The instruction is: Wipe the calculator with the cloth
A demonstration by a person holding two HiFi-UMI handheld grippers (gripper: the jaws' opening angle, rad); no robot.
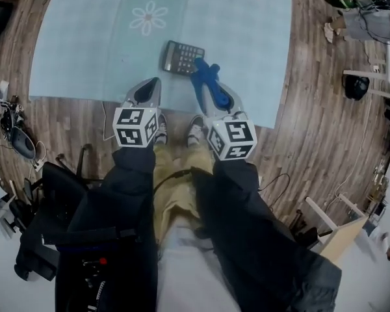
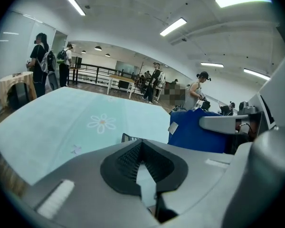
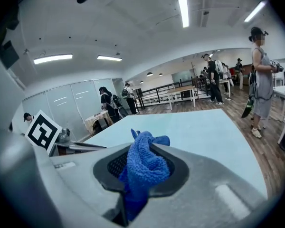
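A dark calculator lies on the pale blue mat, just beyond both grippers. My right gripper is shut on a blue cloth, which bunches out past the jaw tips and hangs right beside the calculator's near right corner. In the right gripper view the blue cloth fills the space between the pads of the right gripper. My left gripper hovers left of the cloth, near the mat's front edge. Seen in its own view, the left gripper has its pads together, holding nothing. The calculator's edge peeks over the jaws.
A white daisy print marks the mat behind the calculator. Wooden floor surrounds the mat. Bags and cables lie at the left, and a wooden frame at the lower right. Several people and tables stand farther off.
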